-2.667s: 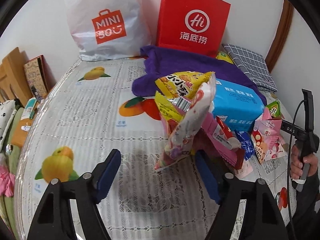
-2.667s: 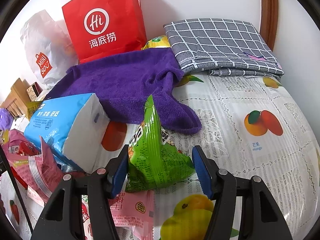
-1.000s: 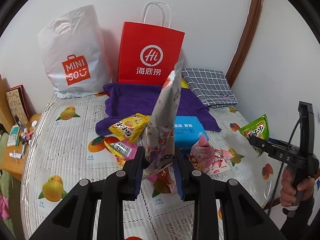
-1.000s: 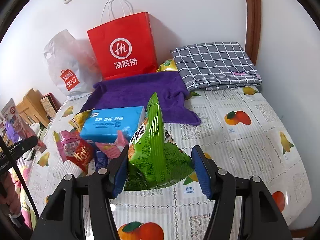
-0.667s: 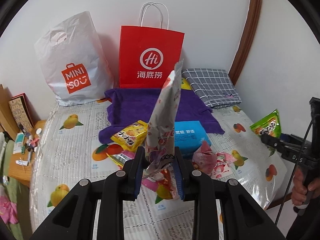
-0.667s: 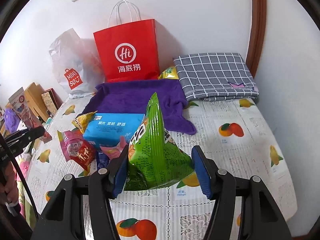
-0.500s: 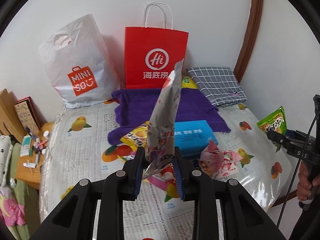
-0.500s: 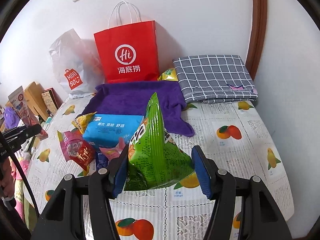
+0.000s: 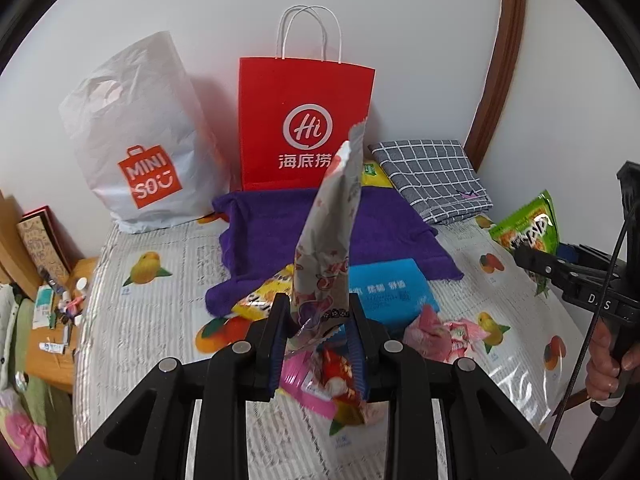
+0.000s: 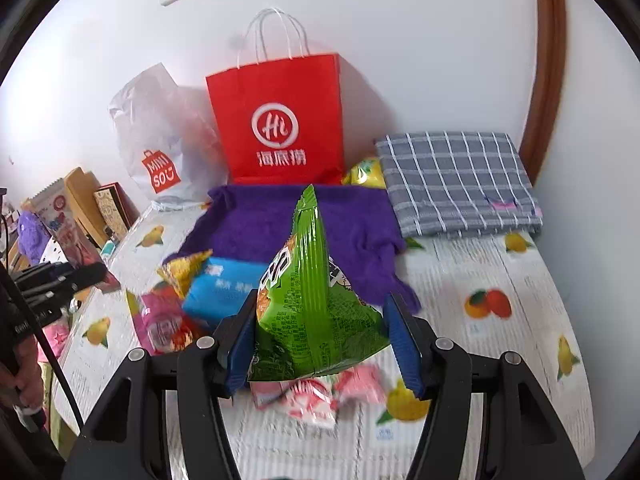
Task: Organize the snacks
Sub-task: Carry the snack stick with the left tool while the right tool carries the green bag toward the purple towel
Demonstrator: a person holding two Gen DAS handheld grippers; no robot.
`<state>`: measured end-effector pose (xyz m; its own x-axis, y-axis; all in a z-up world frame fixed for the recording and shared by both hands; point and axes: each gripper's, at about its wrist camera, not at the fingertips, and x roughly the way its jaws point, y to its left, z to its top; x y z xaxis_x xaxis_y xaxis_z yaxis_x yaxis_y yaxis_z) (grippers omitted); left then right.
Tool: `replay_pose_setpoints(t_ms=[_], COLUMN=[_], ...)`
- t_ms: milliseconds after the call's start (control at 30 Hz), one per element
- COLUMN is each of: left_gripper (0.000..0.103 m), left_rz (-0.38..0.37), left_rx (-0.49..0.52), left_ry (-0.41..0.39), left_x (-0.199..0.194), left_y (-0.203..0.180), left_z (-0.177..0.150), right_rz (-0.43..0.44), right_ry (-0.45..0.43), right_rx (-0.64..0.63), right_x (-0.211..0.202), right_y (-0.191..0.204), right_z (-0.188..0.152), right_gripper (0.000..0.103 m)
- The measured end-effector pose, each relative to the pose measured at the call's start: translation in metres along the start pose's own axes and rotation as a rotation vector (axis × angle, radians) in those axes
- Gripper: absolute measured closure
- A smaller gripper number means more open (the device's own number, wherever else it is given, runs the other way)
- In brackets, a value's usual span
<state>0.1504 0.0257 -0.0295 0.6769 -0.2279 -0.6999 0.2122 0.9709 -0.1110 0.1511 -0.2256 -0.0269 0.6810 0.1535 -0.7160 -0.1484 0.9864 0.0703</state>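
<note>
My left gripper (image 9: pixel 318 342) is shut on a tall white-and-pink snack packet (image 9: pixel 330 236) and holds it upright above the table. My right gripper (image 10: pixel 320 344) is shut on a green snack bag (image 10: pixel 312 304), also held up off the table; that bag shows at the right of the left wrist view (image 9: pixel 528 228). Below lie a yellow snack bag (image 9: pixel 260 300), a blue tissue pack (image 9: pixel 384 292), pink packets (image 9: pixel 436 332) and a red-pink packet (image 10: pixel 164 324). A red paper bag (image 9: pixel 306 124) and a white MINISO bag (image 9: pixel 140 148) stand at the wall.
A purple towel (image 9: pixel 280 224) lies in front of the red bag, and a folded grey checked cloth (image 9: pixel 436 176) at the back right. The fruit-print tablecloth (image 9: pixel 144 320) covers the table. A low wooden stand with small items (image 9: pixel 52 320) is beyond its left edge.
Both grippers closed on their packets and lifted them up and back from the table. Over the last second both cameras rose a little more, with the packets still held.
</note>
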Motion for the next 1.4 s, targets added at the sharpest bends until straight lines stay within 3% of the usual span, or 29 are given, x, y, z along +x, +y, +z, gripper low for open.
replay_pose_setpoints(t_ms=[67,167,267,500,900,1400], left_gripper=[0.077,0.077,0.077,0.077,0.077,0.077], left_rz=[-0.033,0.003,-0.032,-0.019,0.007,0.003], left_rx=[-0.005,0.013,-0.017,-0.018,-0.031,-0.066], left_ry=[-0.002,-0.021,-0.023,-0.014,0.046,0.159], left_x=[0.005,0.013,0.022,0.049,0.099,0.172], left_y=[0.000,-0.001,0.005,0.012,0.029,0.063], left_z=[0.006,0.015,0.025,0.048,0.081,0.097], right_rz=[0.011,0.022,0.006,-0.001,0.021,0.018], right_ry=[-0.015,-0.029,-0.031,-0.043,-0.059,0.013], right_rx=[-0.006,-0.009,-0.013,-0.043,-0.043,-0.043], right_x=[0.004,0.011,0.020,0.043,0.093,0.175], right_y=[0.003,0.005,0.004,0.005,0.004,-0.018], right_z=[0.009,0.019,0.029,0.052,0.083,0.091], right_gripper=[0.043,0.043,0.043,0.043,0.043,0.043])
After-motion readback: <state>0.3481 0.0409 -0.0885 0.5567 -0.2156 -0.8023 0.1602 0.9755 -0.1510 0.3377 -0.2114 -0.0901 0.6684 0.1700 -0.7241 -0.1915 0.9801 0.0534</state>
